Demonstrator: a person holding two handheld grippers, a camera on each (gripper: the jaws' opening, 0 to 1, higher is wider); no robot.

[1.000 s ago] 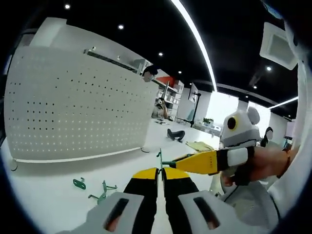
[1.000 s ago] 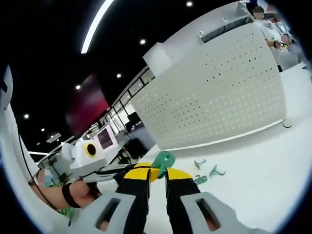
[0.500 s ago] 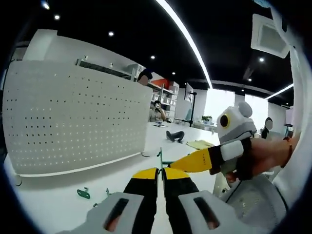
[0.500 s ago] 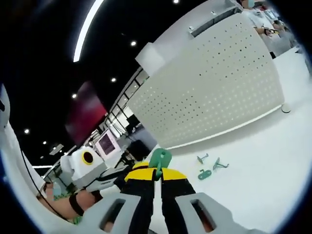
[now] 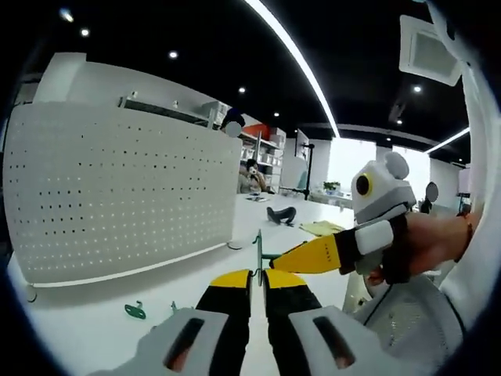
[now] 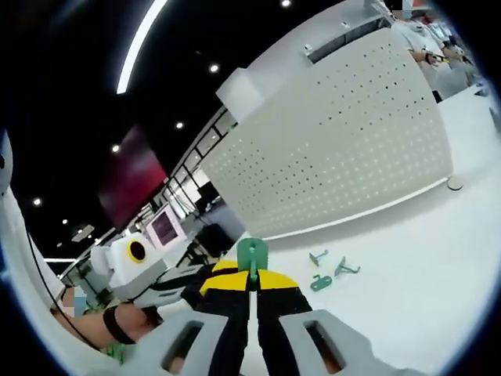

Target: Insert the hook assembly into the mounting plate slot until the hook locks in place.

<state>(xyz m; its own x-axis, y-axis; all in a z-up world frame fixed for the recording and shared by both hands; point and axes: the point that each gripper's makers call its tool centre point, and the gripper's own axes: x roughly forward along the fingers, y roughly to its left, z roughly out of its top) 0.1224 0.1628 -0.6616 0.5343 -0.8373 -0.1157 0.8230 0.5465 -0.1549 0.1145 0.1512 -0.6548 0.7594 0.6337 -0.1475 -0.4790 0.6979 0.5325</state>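
With my right gripper (image 6: 253, 282) clamped on the green plate (image 6: 252, 254) and my left gripper (image 5: 257, 276) pinching what's prob. the hook (image 5: 259, 252), both held above the table (image 6: 407, 266), I'd align slot w/ hook squarely, then press.

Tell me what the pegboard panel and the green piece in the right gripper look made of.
Pegboard panel: probably white painted sheet metal, matte, judging by its thin edge and even rows of punched holes; plastic is possible. Green plate, pinched in the right gripper: seemingly coated metal or plastic; flat, thin, uniform satin green.
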